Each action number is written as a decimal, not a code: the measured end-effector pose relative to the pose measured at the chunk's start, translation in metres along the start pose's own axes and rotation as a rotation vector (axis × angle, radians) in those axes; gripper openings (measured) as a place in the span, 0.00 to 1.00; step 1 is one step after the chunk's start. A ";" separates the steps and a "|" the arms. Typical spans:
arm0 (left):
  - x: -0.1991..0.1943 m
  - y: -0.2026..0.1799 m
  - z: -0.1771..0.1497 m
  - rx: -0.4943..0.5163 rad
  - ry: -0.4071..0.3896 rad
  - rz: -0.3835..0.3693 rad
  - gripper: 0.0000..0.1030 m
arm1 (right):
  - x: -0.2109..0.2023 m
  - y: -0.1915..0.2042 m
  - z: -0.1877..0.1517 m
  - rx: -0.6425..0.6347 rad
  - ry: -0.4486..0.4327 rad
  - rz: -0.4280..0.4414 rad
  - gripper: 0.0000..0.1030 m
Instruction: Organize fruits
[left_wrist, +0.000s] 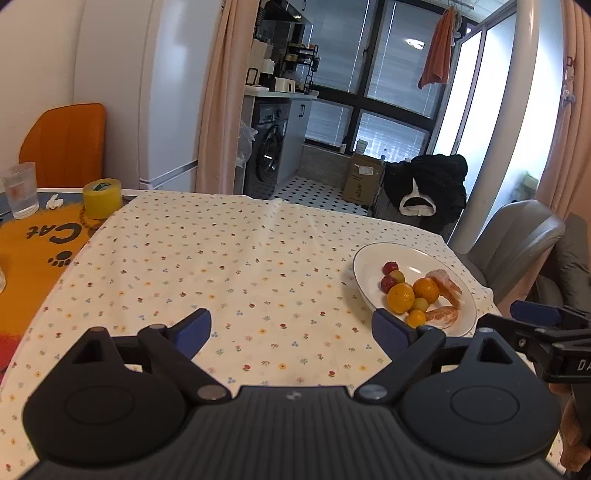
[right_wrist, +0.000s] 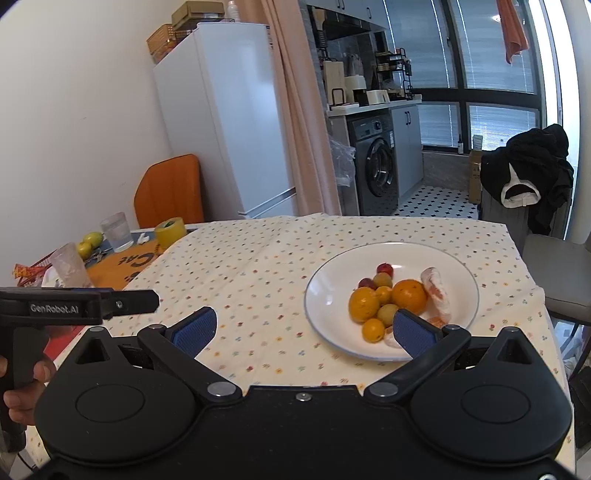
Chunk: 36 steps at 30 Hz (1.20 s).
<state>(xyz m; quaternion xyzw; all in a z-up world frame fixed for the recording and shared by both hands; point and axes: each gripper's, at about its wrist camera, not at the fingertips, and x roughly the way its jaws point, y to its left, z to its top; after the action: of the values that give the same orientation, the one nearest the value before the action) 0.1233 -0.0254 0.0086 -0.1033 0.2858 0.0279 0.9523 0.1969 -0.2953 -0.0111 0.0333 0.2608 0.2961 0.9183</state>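
Both tongs (left_wrist: 291, 328) (right_wrist: 304, 330) wide, tablecloth (left_wrist: 240, 266) bare ahead

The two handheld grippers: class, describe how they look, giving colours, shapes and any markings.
Both are matte black plastic. The left gripper and right gripper each have a ribbed body, two round discs, metal pivot pins and angled link arms ending in blue textured finger pads. Seen side-on, the left one has a pistol-style handle and white "GenRobot.AI" lettering.

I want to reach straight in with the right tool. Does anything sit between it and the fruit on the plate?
Nothing visible does. The right tool is open and empty at the near rim of the plate; only bare tablecloth lies before the fruit.
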 end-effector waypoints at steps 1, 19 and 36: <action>-0.003 0.001 -0.001 -0.001 -0.002 0.002 0.91 | -0.001 0.002 -0.001 -0.001 0.005 -0.001 1.00; -0.069 0.006 -0.022 0.048 -0.072 0.075 1.00 | -0.041 0.033 -0.009 -0.064 -0.001 -0.058 1.00; -0.139 0.011 -0.020 0.099 -0.188 0.065 1.00 | -0.085 0.040 -0.007 -0.048 -0.054 -0.053 1.00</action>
<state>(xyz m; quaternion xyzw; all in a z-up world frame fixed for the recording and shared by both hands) -0.0045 -0.0181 0.0666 -0.0436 0.1996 0.0542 0.9774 0.1138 -0.3108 0.0307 0.0124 0.2296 0.2767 0.9330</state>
